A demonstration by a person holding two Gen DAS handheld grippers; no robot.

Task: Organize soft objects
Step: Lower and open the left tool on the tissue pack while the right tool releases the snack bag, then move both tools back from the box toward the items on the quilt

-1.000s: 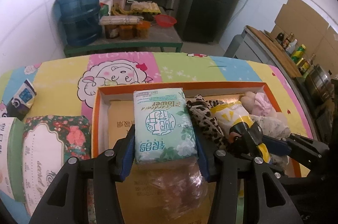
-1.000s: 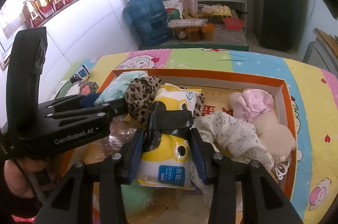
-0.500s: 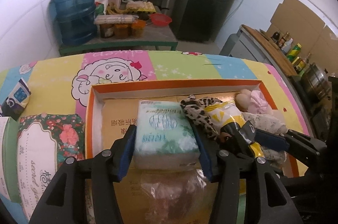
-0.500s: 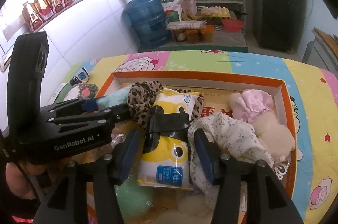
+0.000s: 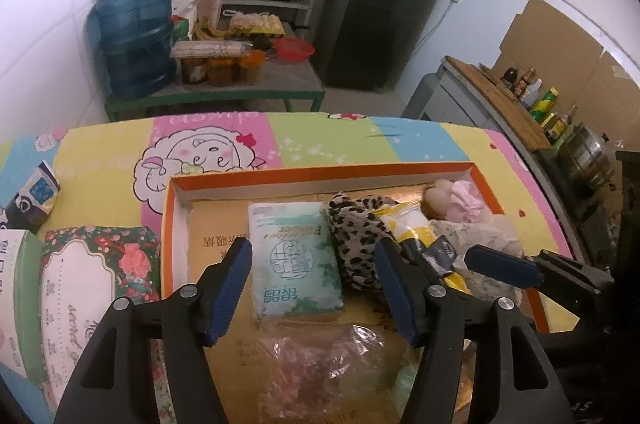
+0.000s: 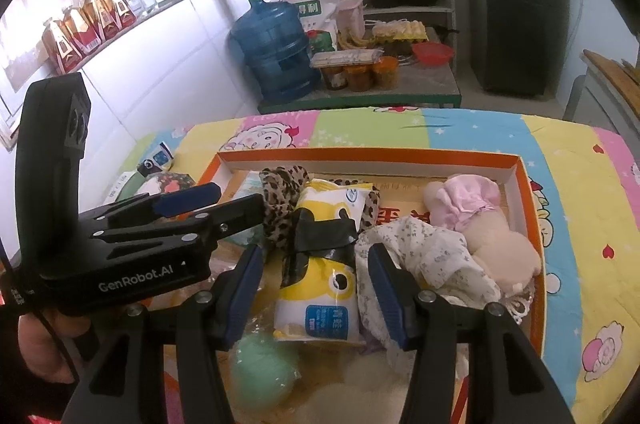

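Releasing on both sides: my left gripper is opening its fingers, and the green tissue pack lies flat on the floor of the orange-rimmed box, between the fingers but with clear gaps on both sides, so nothing is held. My right gripper stands partly open around the yellow pack with the black tape band; its pads sit just beside the pack, not pressing, so that one reads as let go too. Both packs are in the box, the leopard-print cloth wedged between them, with the floral cloth and the pink-capped plush doll on the right. I judge this the end of a place step. Next move calls for backing both grippers up and out without snagging the cloth, then fetching whatever soft item is left on the desk; the floral tissue box on the left looks like a candidate. Hard to read: a crinkled clear bag and a blurred mint-green lump sit right under the fingers, contents unclear. The box's near edge is hidden behind the gripper bodies.
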